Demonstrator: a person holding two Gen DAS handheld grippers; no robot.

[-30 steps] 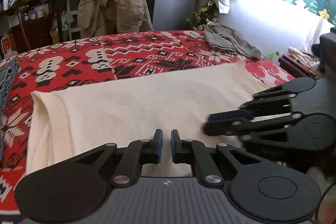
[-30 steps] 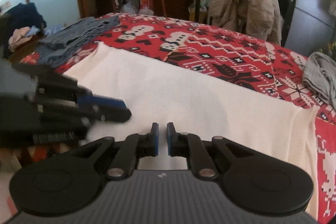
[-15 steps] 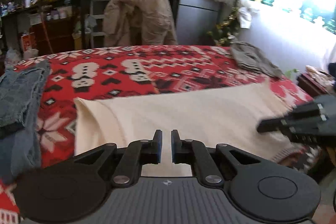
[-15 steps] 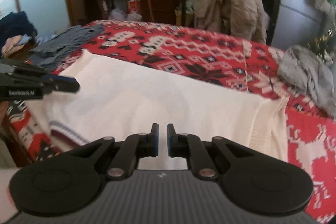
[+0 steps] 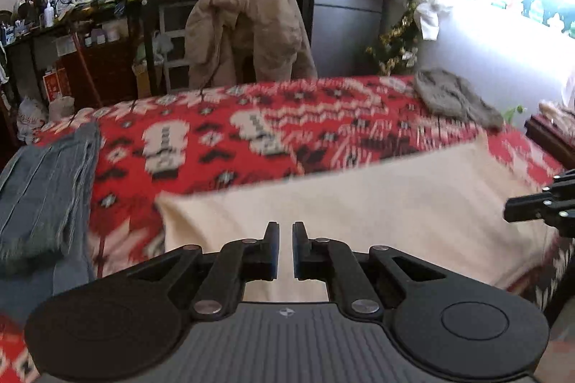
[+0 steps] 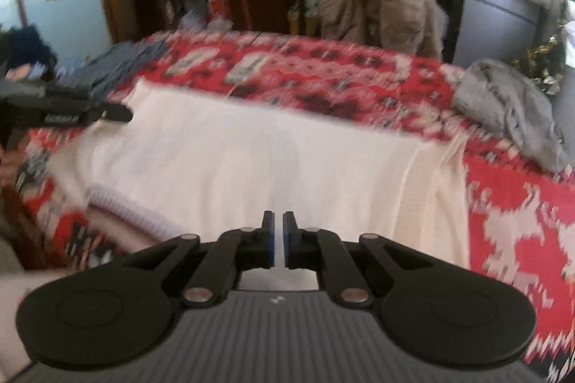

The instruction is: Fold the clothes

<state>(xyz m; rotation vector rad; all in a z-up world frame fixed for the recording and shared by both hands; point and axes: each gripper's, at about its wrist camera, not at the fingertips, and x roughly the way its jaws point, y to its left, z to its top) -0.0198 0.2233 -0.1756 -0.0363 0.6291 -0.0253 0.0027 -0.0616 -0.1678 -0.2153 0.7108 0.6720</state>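
Motion is blurring the red patterned cloth (image 5: 294,131); a cream knit sweater (image 6: 269,160) is lying folded flat. Both grippers, left (image 5: 285,250) and right (image 6: 277,239), are keeping their jaws pressed nearly together, empty.

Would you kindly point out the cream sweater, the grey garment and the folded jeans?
cream sweater (image 6: 273,160): right wrist view, middle of its flat body.
grey garment (image 6: 510,106): right wrist view, middle of the crumpled heap.
folded jeans (image 5: 43,189): left wrist view, top layer.
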